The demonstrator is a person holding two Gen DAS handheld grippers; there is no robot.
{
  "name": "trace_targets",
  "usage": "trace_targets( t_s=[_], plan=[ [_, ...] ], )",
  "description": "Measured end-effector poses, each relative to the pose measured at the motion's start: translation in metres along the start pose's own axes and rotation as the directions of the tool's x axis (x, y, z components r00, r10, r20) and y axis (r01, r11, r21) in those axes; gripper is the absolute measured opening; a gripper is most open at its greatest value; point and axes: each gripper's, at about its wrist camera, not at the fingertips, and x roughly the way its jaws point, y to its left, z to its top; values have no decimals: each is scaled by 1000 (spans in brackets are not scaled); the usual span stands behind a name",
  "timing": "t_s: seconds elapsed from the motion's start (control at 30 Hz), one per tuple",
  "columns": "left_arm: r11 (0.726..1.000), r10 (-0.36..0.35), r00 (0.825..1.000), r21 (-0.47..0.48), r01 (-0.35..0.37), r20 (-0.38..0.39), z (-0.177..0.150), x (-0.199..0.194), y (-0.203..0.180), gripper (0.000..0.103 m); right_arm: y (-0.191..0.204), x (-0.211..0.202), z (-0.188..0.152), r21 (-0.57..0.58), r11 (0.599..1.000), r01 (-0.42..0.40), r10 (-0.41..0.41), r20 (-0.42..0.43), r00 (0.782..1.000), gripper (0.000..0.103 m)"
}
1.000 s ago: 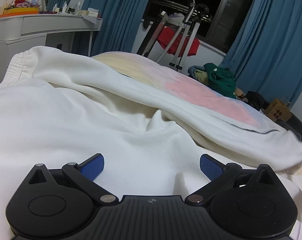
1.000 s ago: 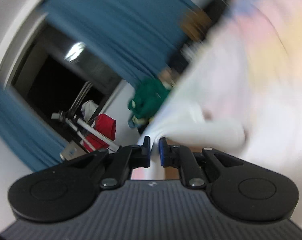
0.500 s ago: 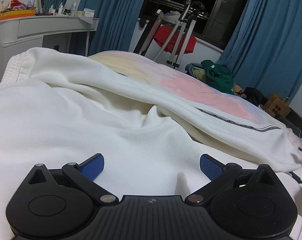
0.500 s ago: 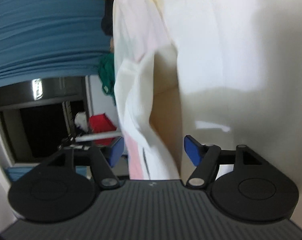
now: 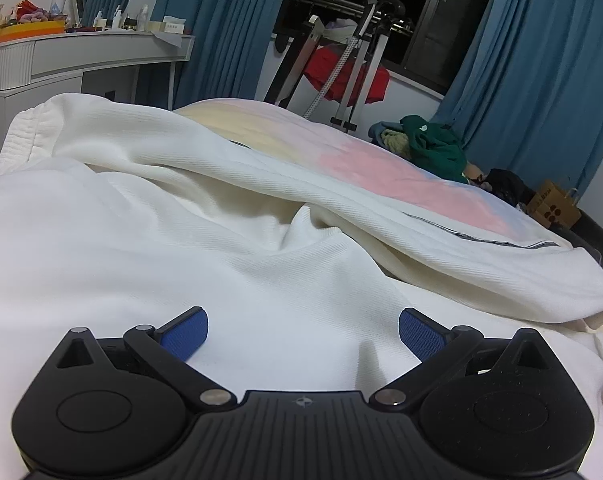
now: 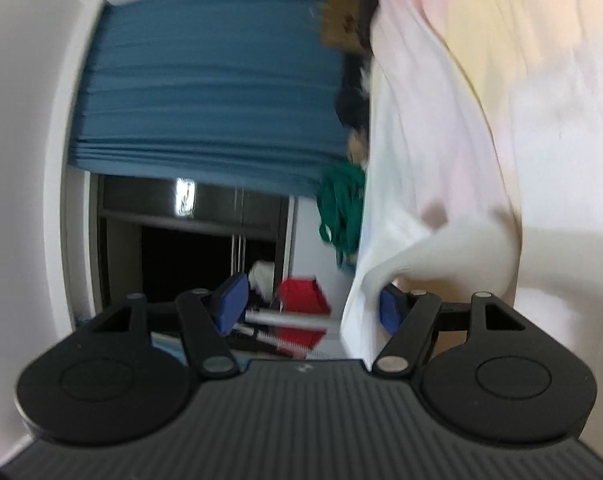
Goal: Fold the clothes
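A white garment (image 5: pixel 181 240) with an elastic waistband (image 5: pixel 21 136) lies spread over the pastel bed sheet (image 5: pixel 341 156), one part folded across it as a long ridge with a thin dark stripe (image 5: pixel 481 236). My left gripper (image 5: pixel 303 334) hovers low over the white cloth, open, with nothing pinched between its blue pads. In the right wrist view the picture is rolled sideways and blurred. My right gripper (image 6: pixel 309 308) is open, and a loose edge of the white garment (image 6: pixel 365 300) hangs between its jaws, close to the right pad (image 6: pixel 389 312), ungripped.
A green clothes pile (image 5: pixel 433 144) sits at the bed's far edge. Beyond it stand a drying rack with a red cloth (image 5: pixel 341 72), blue curtains (image 5: pixel 541 60) and a cardboard bag (image 5: pixel 553 208). A white dresser (image 5: pixel 61 56) with bottles is at the far left.
My right gripper was shut on the white cloth and has opened, rolling sideways. The released fold has settled flatter on the bed. My left gripper has not moved.
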Motion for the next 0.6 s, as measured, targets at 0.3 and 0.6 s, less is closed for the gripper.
trace_targets(
  t_s=[0.3,0.6],
  plan=[
    [1000,-3,1000,-8,3,4,1,-4,1,103,-23,16,-13,37,984,173,-167,-140,976,69],
    [1000,2,1000,-5,-2,-2,0,0,3,103,-24,41,-24,-71,953,296,-303,-140,943,63]
  ],
)
